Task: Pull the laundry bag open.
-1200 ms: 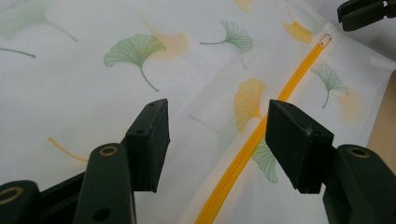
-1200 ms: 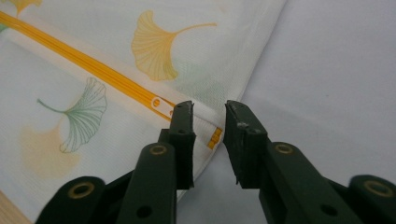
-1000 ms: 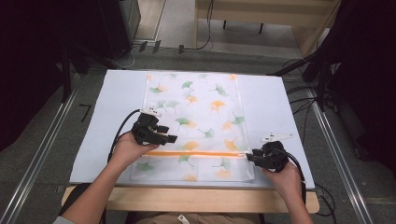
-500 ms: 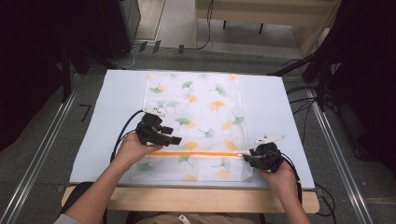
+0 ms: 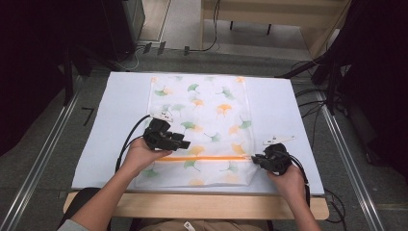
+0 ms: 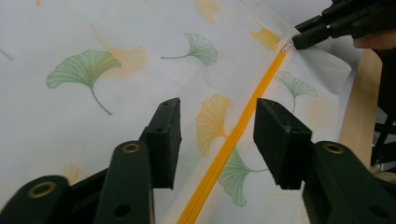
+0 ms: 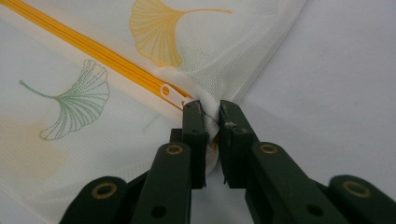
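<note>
Mesh laundry bag with green and orange ginkgo-leaf print is lying flat on the white counter, centred, its long axis running from the person's edge away toward the far edge. No brand, label or writing is readable on it. Orange zipper is running crosswise near the bag's near end, left to right in the high view, at right angles to the long axis. The white zipper pull is sitting at the right end of the zipper, pointing toward the right claw.

Right claw is clamping a bunched fold of the mesh at the bag's right corner, just beside the pull; its jaws have just been closing, with fabric pinched between them. In the high view the right claw is sitting at the bag's right edge at the zipper end, with the right hand behind it.

Left claw is standing apart, jaws straddling the zipper without pressing on it; its jaws have just been closing, with zipper and mesh lying between them but not gripped. In the high view the left claw is hovering just above the zipper's left part, with the left hand holding it, a black cable trailing off.

Counter is resting on a wooden board at the near edge.
</note>
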Motion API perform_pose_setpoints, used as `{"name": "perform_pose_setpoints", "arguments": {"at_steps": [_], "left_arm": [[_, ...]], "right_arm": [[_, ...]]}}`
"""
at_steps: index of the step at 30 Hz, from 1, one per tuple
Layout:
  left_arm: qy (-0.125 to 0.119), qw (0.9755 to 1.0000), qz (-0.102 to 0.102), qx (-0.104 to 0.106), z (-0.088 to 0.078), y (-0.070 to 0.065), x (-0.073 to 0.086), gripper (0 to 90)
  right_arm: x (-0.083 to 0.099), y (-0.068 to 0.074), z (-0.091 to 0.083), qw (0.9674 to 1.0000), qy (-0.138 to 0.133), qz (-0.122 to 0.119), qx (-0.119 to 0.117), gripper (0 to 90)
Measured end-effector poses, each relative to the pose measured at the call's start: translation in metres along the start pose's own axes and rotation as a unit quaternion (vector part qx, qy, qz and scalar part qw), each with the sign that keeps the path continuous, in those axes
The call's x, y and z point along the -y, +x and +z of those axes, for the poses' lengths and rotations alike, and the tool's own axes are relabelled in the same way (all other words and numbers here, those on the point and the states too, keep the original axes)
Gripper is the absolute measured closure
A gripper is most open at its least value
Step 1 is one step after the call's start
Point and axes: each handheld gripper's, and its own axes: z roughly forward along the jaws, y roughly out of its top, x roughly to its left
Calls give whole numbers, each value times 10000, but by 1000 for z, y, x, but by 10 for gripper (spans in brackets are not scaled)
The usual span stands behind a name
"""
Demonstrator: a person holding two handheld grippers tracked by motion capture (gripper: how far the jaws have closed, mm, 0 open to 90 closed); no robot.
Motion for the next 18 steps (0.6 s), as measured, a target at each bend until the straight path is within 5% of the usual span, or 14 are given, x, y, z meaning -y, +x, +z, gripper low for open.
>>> {"name": "perform_pose_setpoints", "arguments": {"at_steps": [10, 18], "left_arm": [[35, 9999, 75, 119, 15, -13, -3, 530], [146, 9989, 398, 201, 28, -27, -7, 545]], "right_arm": [[-7, -4, -13, 9993, -125, 241, -273, 854], [-10, 0, -23, 9990, -266, 196, -312, 854]]}}
